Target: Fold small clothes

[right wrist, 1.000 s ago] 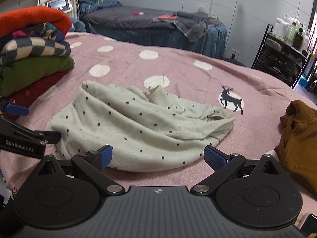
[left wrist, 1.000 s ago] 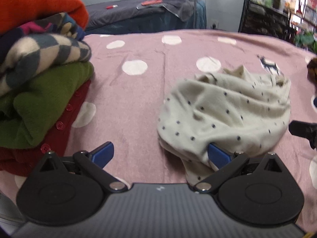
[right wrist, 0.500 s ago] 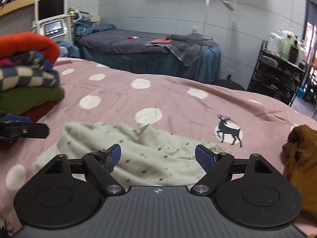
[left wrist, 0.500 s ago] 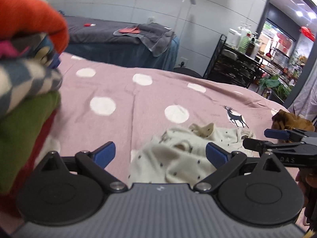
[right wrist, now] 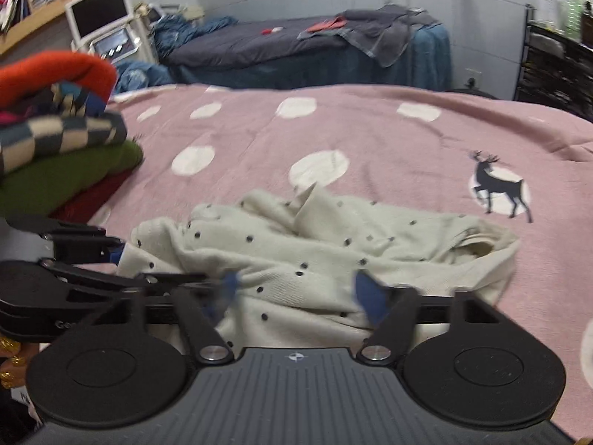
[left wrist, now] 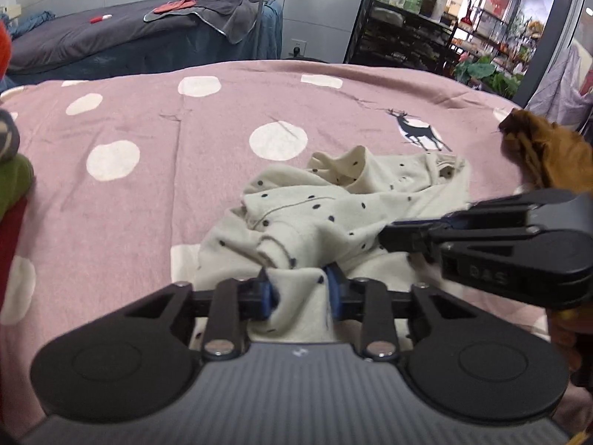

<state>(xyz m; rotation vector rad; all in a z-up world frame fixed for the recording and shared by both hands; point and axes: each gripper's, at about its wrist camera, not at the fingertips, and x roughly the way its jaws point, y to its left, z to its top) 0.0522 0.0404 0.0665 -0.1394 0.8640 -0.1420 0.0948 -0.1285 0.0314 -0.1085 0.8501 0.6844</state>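
I have both grippers down on the cream dotted garment (left wrist: pixel 333 207), which lies crumpled on the pink spotted bed cover (left wrist: pixel 155 118), in its near half and roughly midway between the left and right edges. My left gripper (left wrist: pixel 301 289) has just been closing, and its blue pads now stand narrow with a fold of the garment's near edge pinched between them; the cloth bunches up right at the pads. My right gripper (right wrist: pixel 296 296) has also just been closing, with the garment's near hem lying between its fingers (right wrist: pixel 368 296); that view is blurred at the tips, so I cannot tell whether the pads actually press on the cloth yet. In the left view the right gripper reaches in from the right side with its tips over the garment, and in the right view the left one comes in from the left at the garment's left end. A stack of folded clothes (right wrist: pixel 63 155) sits by the left edge of the bed, orange on top, then checked, green and dark red. A brown garment (left wrist: pixel 545 152) lies in a heap at the right edge, well apart from the cream one. The deer print (right wrist: pixel 498 185) on the cover lies just beyond the garment's right end.
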